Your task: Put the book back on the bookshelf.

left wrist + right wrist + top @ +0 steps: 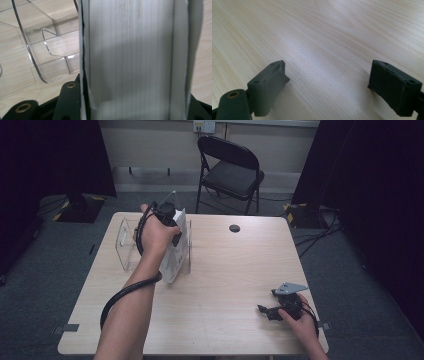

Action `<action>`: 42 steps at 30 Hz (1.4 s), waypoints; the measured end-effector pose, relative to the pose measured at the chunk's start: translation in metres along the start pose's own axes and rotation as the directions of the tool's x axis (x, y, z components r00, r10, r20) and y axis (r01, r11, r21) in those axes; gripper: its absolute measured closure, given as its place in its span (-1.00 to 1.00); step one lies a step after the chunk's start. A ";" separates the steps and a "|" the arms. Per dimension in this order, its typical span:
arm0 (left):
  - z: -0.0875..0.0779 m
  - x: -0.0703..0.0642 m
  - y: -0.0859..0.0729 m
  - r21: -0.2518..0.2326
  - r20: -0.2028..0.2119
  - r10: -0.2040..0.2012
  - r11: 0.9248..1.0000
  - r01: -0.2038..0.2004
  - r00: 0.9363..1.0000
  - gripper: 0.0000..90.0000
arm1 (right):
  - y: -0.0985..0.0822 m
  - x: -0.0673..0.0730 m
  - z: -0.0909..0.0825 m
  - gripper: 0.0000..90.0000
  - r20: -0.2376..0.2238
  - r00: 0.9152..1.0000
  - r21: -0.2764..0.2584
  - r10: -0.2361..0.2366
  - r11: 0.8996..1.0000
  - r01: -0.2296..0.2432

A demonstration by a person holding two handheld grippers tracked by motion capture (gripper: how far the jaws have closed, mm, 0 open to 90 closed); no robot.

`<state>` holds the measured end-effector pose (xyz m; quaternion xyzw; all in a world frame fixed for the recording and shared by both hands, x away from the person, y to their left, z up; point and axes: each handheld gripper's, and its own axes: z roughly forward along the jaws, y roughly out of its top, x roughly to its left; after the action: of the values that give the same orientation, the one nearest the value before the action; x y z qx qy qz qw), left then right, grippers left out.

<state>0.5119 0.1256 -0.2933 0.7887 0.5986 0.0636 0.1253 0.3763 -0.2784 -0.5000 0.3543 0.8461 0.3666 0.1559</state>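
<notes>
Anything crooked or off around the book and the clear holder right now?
The book leans tilted against the clear holder, gripped by the left gripper, not upright. Its page edges show faint brown marks. Nothing spilled.

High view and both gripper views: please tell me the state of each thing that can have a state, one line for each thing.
Left gripper: shut on the white book, held over the clear holder.
White book: closed, clamped between the jaws, standing on edge.
Clear holder: upright on the table.
Right gripper: open, nothing between the jaws, low over the table.
Folding chair: unfolded, unoccupied.
</notes>
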 end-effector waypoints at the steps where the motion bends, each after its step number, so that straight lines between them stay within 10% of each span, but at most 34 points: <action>1: 0.000 0.000 0.001 -0.002 -0.006 -0.004 1.000 0.004 1.000 0.17 | 0.000 0.000 0.000 -0.72 0.000 1.000 0.000 0.000 1.000 0.000; 42: 0.018 -0.001 0.020 -0.025 -0.043 -0.134 0.991 0.133 0.990 0.17 | 0.000 0.000 0.000 -0.72 -0.001 1.000 0.001 -0.002 1.000 0.002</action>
<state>0.5348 0.1171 -0.3055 0.7437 0.6519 0.0793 0.1248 0.3763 -0.2785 -0.5000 0.3535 0.8465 0.3664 0.1556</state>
